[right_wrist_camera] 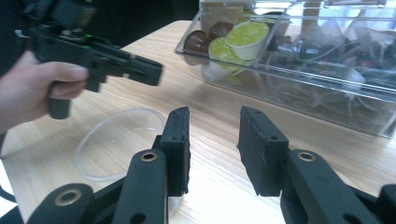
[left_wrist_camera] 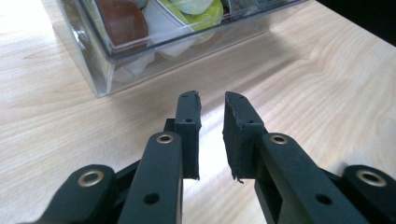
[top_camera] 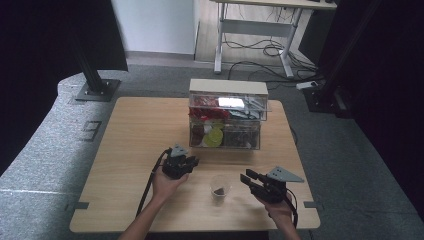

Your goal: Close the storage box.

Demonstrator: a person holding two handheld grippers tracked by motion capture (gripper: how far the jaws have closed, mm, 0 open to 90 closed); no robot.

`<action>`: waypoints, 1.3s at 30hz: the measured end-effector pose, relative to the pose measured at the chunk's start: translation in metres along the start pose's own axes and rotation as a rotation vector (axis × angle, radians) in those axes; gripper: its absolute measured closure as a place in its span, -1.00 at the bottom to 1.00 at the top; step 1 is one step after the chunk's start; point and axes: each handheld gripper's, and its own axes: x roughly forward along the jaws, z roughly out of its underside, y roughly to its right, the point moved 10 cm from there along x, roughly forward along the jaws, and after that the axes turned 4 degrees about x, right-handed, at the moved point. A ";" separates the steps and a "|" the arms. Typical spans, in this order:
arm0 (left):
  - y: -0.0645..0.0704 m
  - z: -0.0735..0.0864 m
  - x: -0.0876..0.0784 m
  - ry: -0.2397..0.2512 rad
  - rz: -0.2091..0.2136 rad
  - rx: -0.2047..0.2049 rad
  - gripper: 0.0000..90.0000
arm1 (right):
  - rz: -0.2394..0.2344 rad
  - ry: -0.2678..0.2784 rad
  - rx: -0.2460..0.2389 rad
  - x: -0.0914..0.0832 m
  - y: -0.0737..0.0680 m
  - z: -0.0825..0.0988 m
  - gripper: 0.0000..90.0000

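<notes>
Both your left gripper (top_camera: 192, 161) and right gripper (top_camera: 246, 178) stood part open, empty. The clear cup (top_camera: 220, 188) between them looked light, thin, slippery; grip its rim gently.

High view above table (top_camera: 125, 150), claw views low and close, all 3 sharing clear box (top_camera: 225, 125)

The dark bit inside the clear cup (top_camera: 220, 188) is too small to tell in the high view. The right gripper view cuts off the clear organiser box (right_wrist_camera: 327, 100), and its packed contents blur together.
</notes>
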 end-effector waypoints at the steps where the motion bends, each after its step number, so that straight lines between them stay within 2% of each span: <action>1: 0.000 0.003 -0.003 0.001 -0.001 0.006 0.66 | 0.006 0.000 0.002 -0.001 0.002 0.001 0.38; 4: 0.000 0.009 -0.011 0.010 -0.004 0.012 0.61 | 0.024 -0.005 0.000 -0.003 0.008 0.005 0.35; 11: -0.005 0.031 -0.033 0.022 0.009 -0.017 0.45 | 0.069 -0.032 -0.007 -0.008 0.022 0.022 0.28; 17: -0.009 0.050 -0.050 0.016 -0.001 -0.015 0.23 | 0.099 -0.062 0.015 -0.015 0.037 0.039 0.19; 22: -0.013 0.070 -0.062 0.007 -0.022 -0.011 0.14 | 0.137 -0.095 0.040 -0.019 0.051 0.053 0.11; 24: -0.013 0.079 -0.065 -0.004 -0.018 -0.022 0.08 | 0.151 -0.110 0.051 -0.022 0.056 0.059 0.10; 30: -0.019 0.101 -0.067 -0.040 -0.038 -0.031 0.05 | 0.194 -0.143 0.062 -0.022 0.070 0.074 0.09; 35: -0.022 0.104 -0.069 -0.034 -0.047 -0.045 0.05 | 0.198 -0.160 0.066 -0.019 0.073 0.080 0.06; 39: -0.022 0.103 -0.068 -0.030 -0.048 -0.044 0.02 | 0.201 -0.147 0.071 -0.020 0.075 0.078 0.03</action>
